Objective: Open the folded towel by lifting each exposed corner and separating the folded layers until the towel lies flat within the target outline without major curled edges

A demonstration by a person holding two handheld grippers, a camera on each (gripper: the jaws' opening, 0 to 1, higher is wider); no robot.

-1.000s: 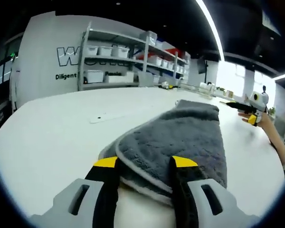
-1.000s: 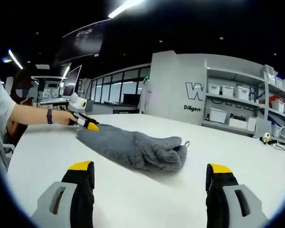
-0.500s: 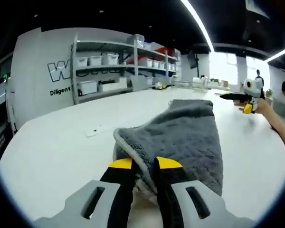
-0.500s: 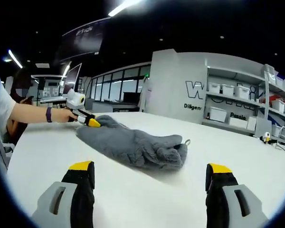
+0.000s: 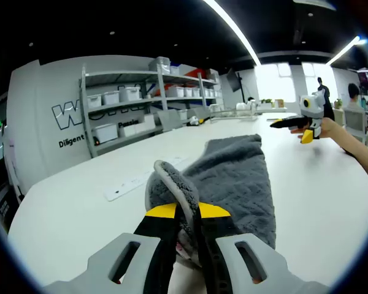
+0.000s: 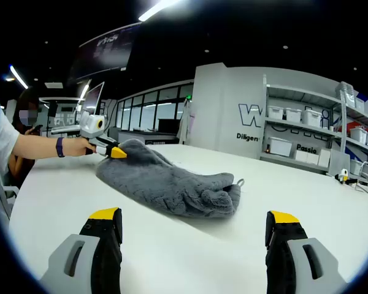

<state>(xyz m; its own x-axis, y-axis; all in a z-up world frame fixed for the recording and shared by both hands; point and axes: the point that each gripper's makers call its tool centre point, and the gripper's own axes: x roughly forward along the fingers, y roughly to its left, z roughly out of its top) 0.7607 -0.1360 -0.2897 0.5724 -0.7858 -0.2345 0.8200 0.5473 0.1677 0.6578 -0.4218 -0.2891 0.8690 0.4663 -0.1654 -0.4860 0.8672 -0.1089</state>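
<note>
My left gripper [image 5: 181, 211] is clamped on 1 raised corner of the grey towel [image 6: 165, 184], which lies bunched on the white table [image 6: 331, 202], while my right gripper [image 6: 193, 222], jaws wide apart at 6 o'clock of it, should next take another corner.

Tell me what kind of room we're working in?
Probably a lab or workshop: metal shelving stacked with white storage bins, lettering on the wall, and a large white table holding the grey towel.
</note>
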